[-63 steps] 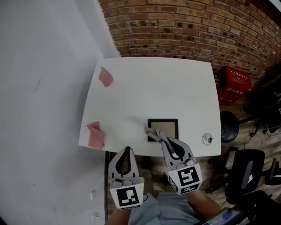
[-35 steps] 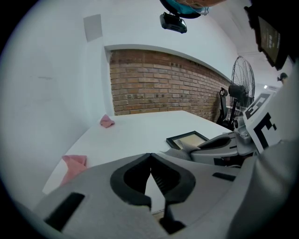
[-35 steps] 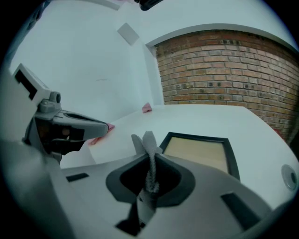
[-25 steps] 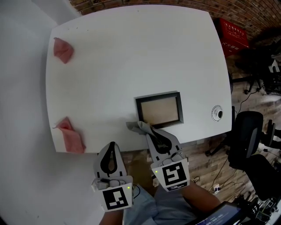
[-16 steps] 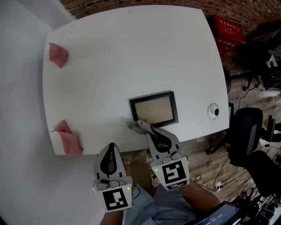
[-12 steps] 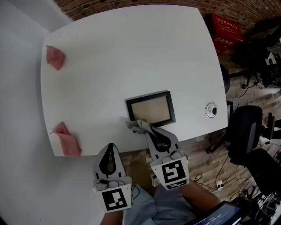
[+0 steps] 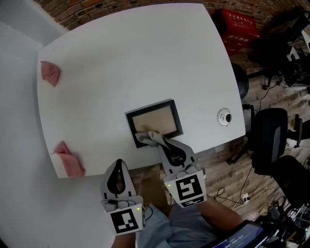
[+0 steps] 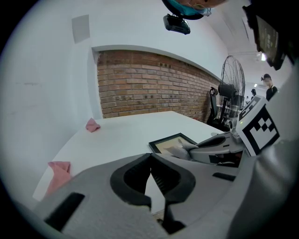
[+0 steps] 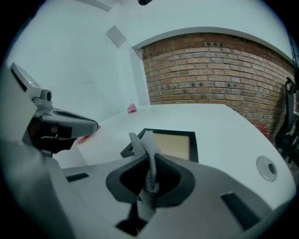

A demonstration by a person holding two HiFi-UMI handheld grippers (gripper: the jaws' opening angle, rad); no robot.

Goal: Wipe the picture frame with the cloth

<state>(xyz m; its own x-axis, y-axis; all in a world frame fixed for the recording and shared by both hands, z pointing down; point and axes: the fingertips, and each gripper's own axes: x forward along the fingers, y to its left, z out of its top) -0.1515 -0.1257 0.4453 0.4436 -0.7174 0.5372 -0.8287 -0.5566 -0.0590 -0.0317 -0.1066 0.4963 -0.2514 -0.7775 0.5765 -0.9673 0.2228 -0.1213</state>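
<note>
Nearest, just off the near edge of the white table [image 7: 135, 58], the left gripper [image 7: 118, 163] hangs with its jaws pressed together and nothing between them. Its tips stop short of the rim. Beside it the right gripper [image 7: 162, 143] reaches in over that rim, jaws clamped on a grey cloth [image 7: 147, 138]. The right gripper view shows the twisted fabric running up between the jaws and bunching above the tips. The cloth's free end lies on the near rail of the picture frame [image 7: 155, 120], toward its left corner, covering part of that rail and a little of the panel.

The frame lies flat, close to the table's near edge and turned slightly against it. It is a black rectangular moulding round a plain tan panel, and no picture can be made out in it.

Beyond and to the left of the frame the tabletop is wide and bare. To the right, a round grommet [image 7: 224, 116] sits near the table's right edge, apart from the frame. A pink cloth [image 7: 69, 163] lies at the near left edge, and a second pink cloth [image 7: 50, 72] lies near the far left corner — both well apart from the frame.

A black office chair [image 7: 271, 140] stands right of the table. Past the table's far right corner a red crate [image 7: 237, 26] sits on the floor by the brick wall [image 7: 97, 7]; its contents cannot be made out.
</note>
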